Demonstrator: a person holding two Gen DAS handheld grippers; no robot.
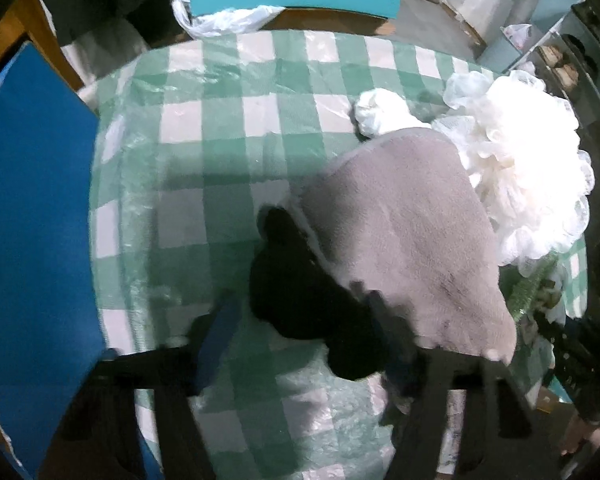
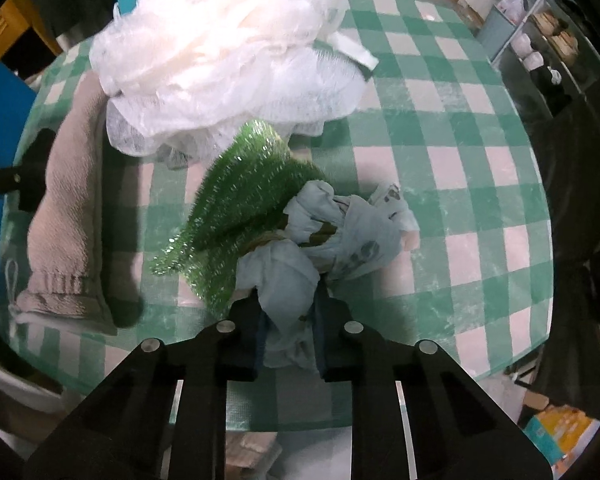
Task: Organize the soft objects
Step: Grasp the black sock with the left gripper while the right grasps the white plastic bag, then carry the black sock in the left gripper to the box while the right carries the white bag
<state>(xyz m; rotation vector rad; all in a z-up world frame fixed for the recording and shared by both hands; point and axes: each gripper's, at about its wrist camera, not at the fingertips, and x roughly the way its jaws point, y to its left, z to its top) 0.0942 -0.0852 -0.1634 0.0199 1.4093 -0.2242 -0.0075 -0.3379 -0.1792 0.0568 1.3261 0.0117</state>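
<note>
Right gripper (image 2: 288, 320) is clamped on the pale blue cloth (image 2: 340, 232), which trails ahead of its fingers beside the green tinsel (image 2: 240, 196). Left gripper (image 1: 304, 340) stands part open around the black end of the grey towel (image 1: 400, 232). Beyond the towel sits the white mesh puff (image 1: 520, 168) on the checked tablecloth (image 1: 220, 120).

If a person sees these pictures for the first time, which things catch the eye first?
First the big white mesh puff, at the far side of the green checked tablecloth. Next, the glittery green scrubber at the middle, touching a crumpled pale cloth that the right gripper pinches. At the left lies a grey plush mitt.
</note>
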